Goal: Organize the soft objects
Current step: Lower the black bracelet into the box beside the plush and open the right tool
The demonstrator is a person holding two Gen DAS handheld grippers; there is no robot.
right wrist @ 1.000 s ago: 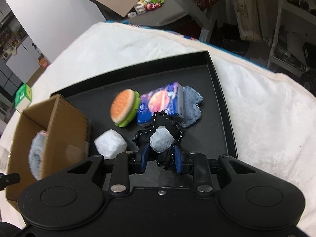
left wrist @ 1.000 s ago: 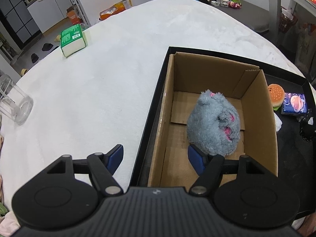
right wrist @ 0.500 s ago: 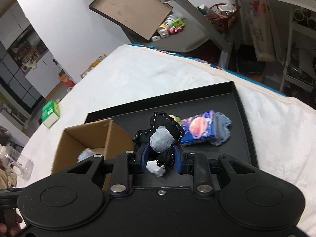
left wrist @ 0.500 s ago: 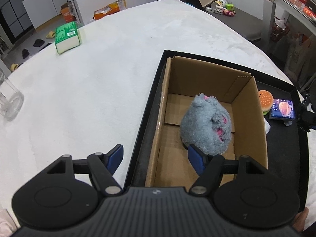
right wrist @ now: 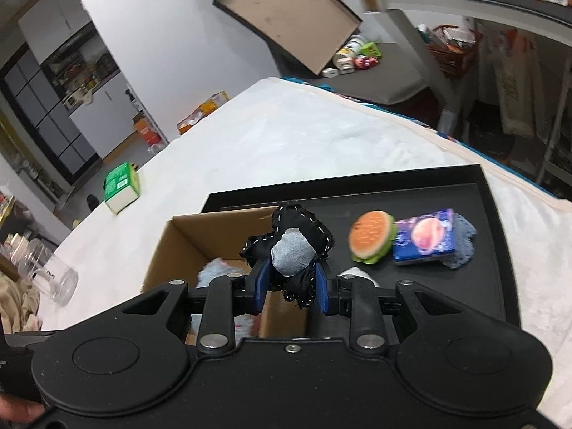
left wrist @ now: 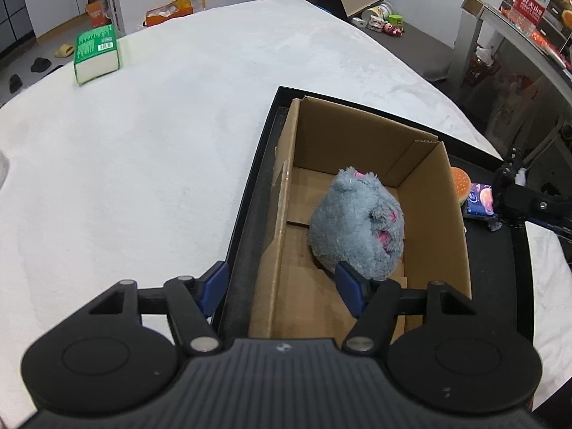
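My right gripper (right wrist: 291, 282) is shut on a black soft toy (right wrist: 286, 250) with white stitching and a pale patch, held in the air over the right wall of the cardboard box (right wrist: 168, 250). A grey plush (left wrist: 357, 221) lies inside the box (left wrist: 422, 164), which stands in a black tray (left wrist: 250, 196). On the tray to the right lie a burger toy (right wrist: 371, 239), a blue packet (right wrist: 425, 241), a grey cloth (right wrist: 464, 243) and a white soft lump (right wrist: 357, 273). My left gripper (left wrist: 282, 286) hovers over the box's near left corner, jaws closing, pressing on nothing.
A green and white carton (left wrist: 96, 53) sits far left on the white-covered table (left wrist: 161, 161). A clear glass (right wrist: 53, 279) lies near the table's left edge. A shelf and clutter stand beyond the table on the right.
The right gripper has lifted the black toy off the tray and carried it left, over the box. The left gripper's view shifted slightly and its jaws have narrowed.
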